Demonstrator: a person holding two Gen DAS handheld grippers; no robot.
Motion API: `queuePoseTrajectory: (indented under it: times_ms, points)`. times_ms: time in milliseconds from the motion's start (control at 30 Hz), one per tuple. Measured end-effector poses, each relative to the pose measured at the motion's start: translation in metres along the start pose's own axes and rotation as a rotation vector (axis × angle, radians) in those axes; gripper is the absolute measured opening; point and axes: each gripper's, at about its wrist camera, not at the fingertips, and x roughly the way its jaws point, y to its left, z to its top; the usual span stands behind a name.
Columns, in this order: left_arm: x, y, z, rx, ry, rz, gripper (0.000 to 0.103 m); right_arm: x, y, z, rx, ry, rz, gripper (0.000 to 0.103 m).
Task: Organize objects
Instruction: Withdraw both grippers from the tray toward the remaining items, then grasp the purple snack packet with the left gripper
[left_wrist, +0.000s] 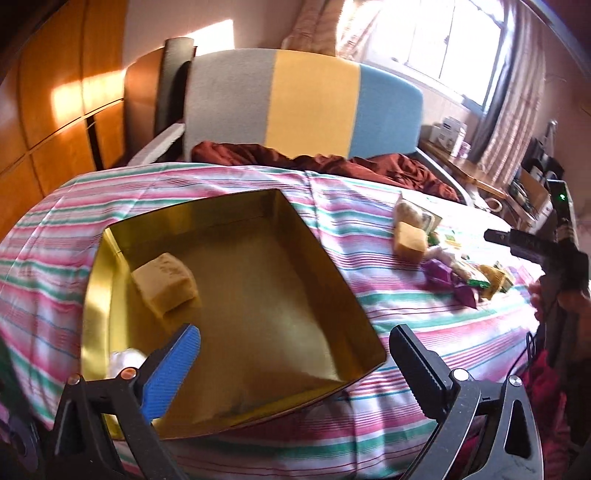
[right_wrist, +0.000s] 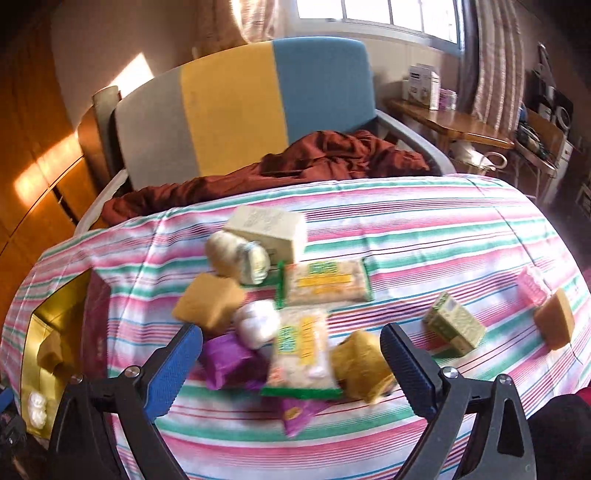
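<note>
Two items lie in the gold tin (left_wrist: 236, 295) near the bed's left edge: a tan block (left_wrist: 164, 286) and a white bundle (left_wrist: 123, 363). Loose packets (right_wrist: 306, 347), blocks and a purple wrapper (right_wrist: 229, 363) crowd the striped bedcover (right_wrist: 424, 236) toward its middle. Left tool (left_wrist: 295, 365) hangs open over the tin, empty. Right tool (right_wrist: 291, 365) hangs open over the packets, empty.

We see a bed covered by a striped sheet (right_wrist: 424, 236) in pink, green and white. On it at the left sits an open gold tin (left_wrist: 236, 295). To its right lie scattered small packets: yellow blocks (right_wrist: 208, 306), a cream box (right_wrist: 269, 229), green-edged snack packs (right_wrist: 325, 282), purple wrappers (right_wrist: 229, 363) and a pink item (right_wrist: 532, 284).
</note>
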Motion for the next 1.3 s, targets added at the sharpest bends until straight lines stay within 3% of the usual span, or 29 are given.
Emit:
queuePoseTrajectory:
  times_ms: [133, 233, 367, 700, 1200, 1300]
  points:
    - [0.010, -0.035, 0.008, 0.084, 0.010, -0.049, 0.103, 0.019, -0.050, -0.003, 0.148, 0.016, -0.035, 0.099]
    - [0.019, -0.061, 0.012, 0.143, 0.012, -0.077, 0.103, 0.028, -0.080, -0.006, 0.322, 0.059, 0.056, 0.099]
    - [0.037, -0.098, 0.017, 0.204, 0.033, -0.118, 0.103, 0.034, -0.090, -0.010, 0.386, 0.096, 0.089, 0.099]
    - [0.097, -0.170, 0.028, 0.359, 0.139, -0.170, 0.103, 0.027, -0.089, -0.009, 0.374, 0.068, 0.105, 0.099]
    - [0.195, -0.196, 0.053, 0.314, 0.297, -0.208, 0.102, 0.031, -0.086, -0.006, 0.359, 0.084, 0.135, 0.099]
    - [0.204, -0.200, 0.056, 0.325, 0.303, -0.210, 0.095, 0.032, -0.085, -0.006, 0.352, 0.087, 0.134, 0.099]
